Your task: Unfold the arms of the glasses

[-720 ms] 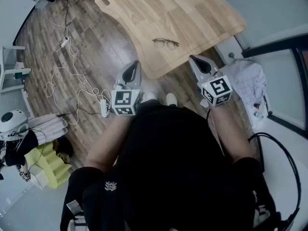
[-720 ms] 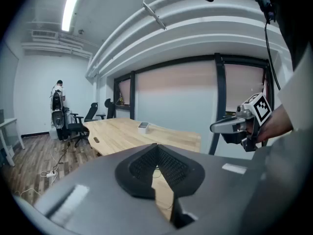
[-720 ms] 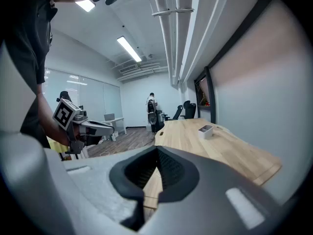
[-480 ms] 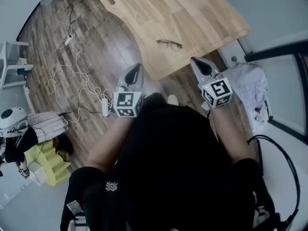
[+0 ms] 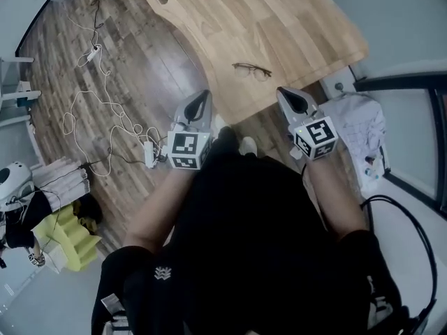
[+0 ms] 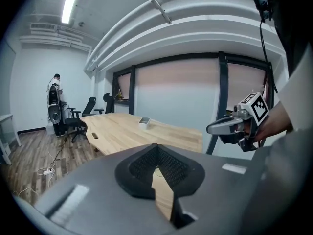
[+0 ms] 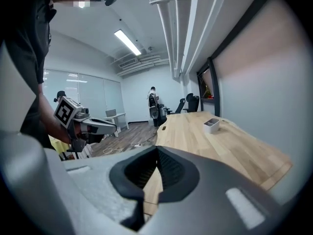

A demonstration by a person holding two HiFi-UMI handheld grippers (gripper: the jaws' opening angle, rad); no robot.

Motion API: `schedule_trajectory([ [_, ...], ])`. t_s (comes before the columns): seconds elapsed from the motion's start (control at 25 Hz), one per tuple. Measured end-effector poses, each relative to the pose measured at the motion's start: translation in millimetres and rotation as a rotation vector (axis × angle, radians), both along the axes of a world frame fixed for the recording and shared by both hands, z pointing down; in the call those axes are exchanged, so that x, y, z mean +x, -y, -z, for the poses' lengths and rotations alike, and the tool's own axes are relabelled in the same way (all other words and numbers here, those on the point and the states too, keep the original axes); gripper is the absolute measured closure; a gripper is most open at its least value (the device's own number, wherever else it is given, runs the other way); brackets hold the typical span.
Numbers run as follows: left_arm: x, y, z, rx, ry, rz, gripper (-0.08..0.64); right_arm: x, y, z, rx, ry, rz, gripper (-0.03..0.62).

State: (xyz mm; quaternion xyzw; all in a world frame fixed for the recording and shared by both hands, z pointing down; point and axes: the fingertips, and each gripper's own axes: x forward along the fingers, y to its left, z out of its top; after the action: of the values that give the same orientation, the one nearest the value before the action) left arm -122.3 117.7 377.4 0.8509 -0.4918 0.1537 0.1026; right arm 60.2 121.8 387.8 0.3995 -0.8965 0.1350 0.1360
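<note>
The glasses, thin dark frames, lie on the wooden table near its front edge. From this height I cannot tell how their arms stand. Both grippers hang in front of my body, short of the table edge and over the floor. My left gripper points toward the table's curved edge, its jaws closed together with nothing between them. My right gripper is just below the edge, to the right of the glasses, also shut and empty. In the left gripper view the black pads meet at the tip; the right gripper view shows the same pads.
A small white box stands farther along the table. White cables and a power strip trail over the wood floor at left. A white cloth bundle sits right of the table corner. Office chairs and a person are at the far end.
The head view has drifted, so table and glasses sit slightly lower and more to the right. Both grippers stay shut and in nearly the same place in front of my body.
</note>
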Motion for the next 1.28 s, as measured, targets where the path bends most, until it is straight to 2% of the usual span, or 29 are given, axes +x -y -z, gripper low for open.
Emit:
schedule_trajectory([
  [0.24,-14.2,43.4,-16.1,-0.029,-0.021,-0.043,0.554,-22.4,38.7,-15.5,-0.049,-0.068,-0.015,0.592],
  [0.44,-18.7,68.0,-19.9,-0.019,-0.037,-0.114,0.554,-41.4,56.5,-31.3,-0.104,-0.171,-0.005,0.592],
  [0.64,-24.4,88.9,-42.7,-0.057,-0.053,-0.161,0.554,-58.1,81.6,-39.8,-0.107,-0.229,0.005,0.592],
  [0.8,-20.8,100.6,-50.1,-0.068,-0.048,-0.188,0.554,-71.1,89.3,-49.9,-0.118,-0.281,0.069,0.592],
  [1.0,-12.3,119.4,-58.6,-0.081,-0.029,-0.180,0.554,-76.0,101.3,-75.5,-0.163,-0.319,0.179,0.592],
  [1.12,-4.7,130.7,-74.1,-0.101,-0.013,-0.160,0.554,-73.0,111.2,-102.4,-0.185,-0.365,0.254,0.591],
  [1.28,-3.9,136.7,-90.9,-0.163,-0.035,-0.112,0.554,-75.0,119.9,-133.3,-0.263,-0.405,0.335,0.589],
])
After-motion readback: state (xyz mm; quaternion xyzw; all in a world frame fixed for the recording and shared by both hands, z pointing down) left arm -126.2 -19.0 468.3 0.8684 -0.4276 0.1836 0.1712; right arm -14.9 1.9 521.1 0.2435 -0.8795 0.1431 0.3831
